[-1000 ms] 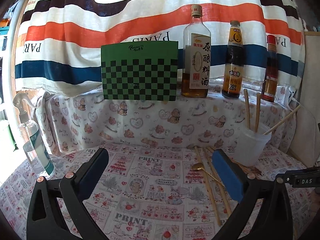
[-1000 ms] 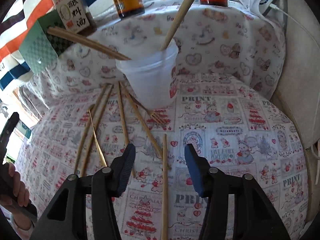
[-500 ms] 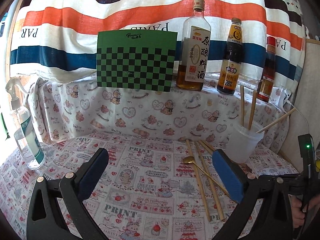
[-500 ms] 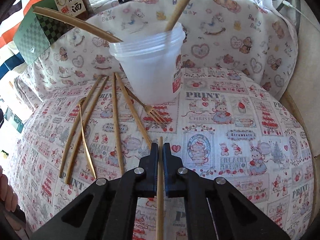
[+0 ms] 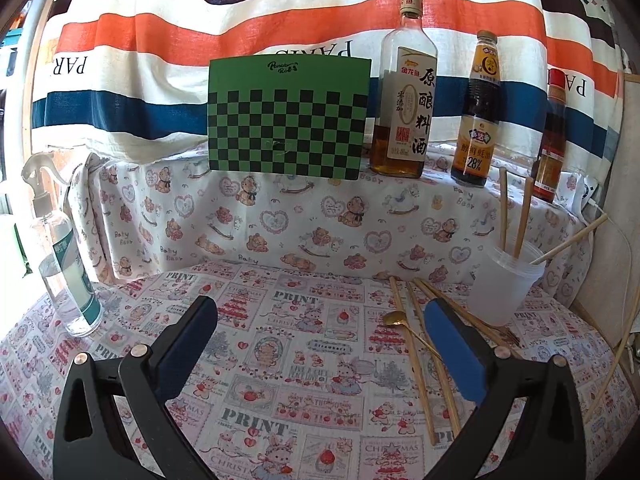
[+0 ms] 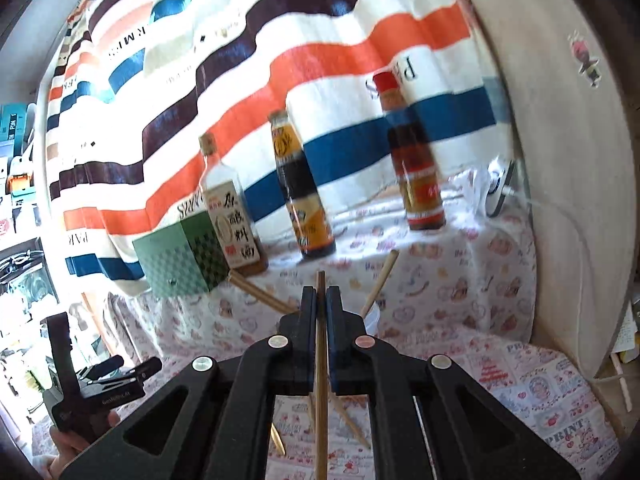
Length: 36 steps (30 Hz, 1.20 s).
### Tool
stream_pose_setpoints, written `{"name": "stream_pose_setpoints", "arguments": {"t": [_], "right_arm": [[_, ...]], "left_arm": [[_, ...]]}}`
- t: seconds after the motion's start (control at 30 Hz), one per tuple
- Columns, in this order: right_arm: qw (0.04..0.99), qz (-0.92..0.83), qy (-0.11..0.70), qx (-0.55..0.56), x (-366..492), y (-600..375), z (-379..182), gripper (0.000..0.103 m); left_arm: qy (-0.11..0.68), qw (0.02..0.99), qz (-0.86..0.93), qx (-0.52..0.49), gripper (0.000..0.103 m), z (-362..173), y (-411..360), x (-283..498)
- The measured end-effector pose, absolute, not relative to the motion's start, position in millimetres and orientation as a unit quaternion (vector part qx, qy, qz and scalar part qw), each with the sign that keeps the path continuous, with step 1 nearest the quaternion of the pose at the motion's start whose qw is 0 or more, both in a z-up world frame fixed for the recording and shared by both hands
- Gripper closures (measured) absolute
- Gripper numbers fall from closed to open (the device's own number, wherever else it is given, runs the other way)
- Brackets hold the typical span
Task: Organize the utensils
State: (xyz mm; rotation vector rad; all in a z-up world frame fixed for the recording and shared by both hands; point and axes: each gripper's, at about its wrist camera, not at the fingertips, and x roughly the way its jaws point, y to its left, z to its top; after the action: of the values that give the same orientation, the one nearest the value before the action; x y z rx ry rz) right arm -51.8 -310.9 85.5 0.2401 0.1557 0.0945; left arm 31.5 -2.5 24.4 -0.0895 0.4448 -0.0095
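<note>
Above printed cloth | right gripper fingers pinch slim wooden chopstick | left gripper fingers wide

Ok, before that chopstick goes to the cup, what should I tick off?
1. Right hand-held gripper shut on the chopstick: ok.
2. Chopstick gripped centrally, not at an end: ok, it sticks out both ways.
3. Cup upright: ok.
4. Room in the cup: ok, only three sticks in it.
5. Left hand-held gripper open, holding nothing: ok.
6. Loose chopsticks, spoon off the path: cannot tell.
</note>
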Motion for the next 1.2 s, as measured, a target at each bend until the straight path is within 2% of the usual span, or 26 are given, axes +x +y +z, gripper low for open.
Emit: {"name": "stream_pose_setpoints", "arguments": {"t": [0.4,0.6,0.9,1.0,1.03,1.07,1.1,1.13,1.2], "right_arm": [[0.995,0.035,0.034,0.088,-72.7,-302.6,94.2,0.098],[0.996,0.032,0.057,0.064,-68.1,-292.4,90.1,0.098],[0.987,0.077,0.095,0.104,-68.9,-303.6,93.4,0.097],[0.986,0.083,0.103,0.097,-67.4,-300.8,92.7,0.094],[0.986,0.086,0.109,0.092,-65.5,-298.7,92.1,0.087],[0.986,0.087,0.115,0.088,-63.6,-296.9,90.8,0.076],[0.985,0.088,0.121,0.086,-61.4,-295.3,89.4,0.070],[0.985,0.088,0.127,0.082,-58.8,-293.6,88.1,0.067],[0.983,0.071,0.158,0.060,-47.0,-287.3,81.5,0.067]], "left_arm": [[0.214,0.977,0.001,-0.020,0.000,23.5,-9.0,29.9],[0.221,0.975,0.003,-0.029,0.000,23.2,-5.2,32.2],[0.228,0.973,0.009,-0.039,0.000,21.3,0.4,35.2],[0.228,0.973,0.010,-0.039,0.000,21.1,1.0,35.9],[0.228,0.973,0.011,-0.039,0.000,21.0,1.2,36.1],[0.228,0.973,0.012,-0.038,0.000,20.8,1.6,36.3],[0.228,0.973,0.013,-0.038,0.000,20.7,2.1,36.7],[0.229,0.973,0.013,-0.038,0.000,20.5,2.4,36.9],[0.229,0.973,0.014,-0.038,0.000,20.3,2.3,37.2]]}}
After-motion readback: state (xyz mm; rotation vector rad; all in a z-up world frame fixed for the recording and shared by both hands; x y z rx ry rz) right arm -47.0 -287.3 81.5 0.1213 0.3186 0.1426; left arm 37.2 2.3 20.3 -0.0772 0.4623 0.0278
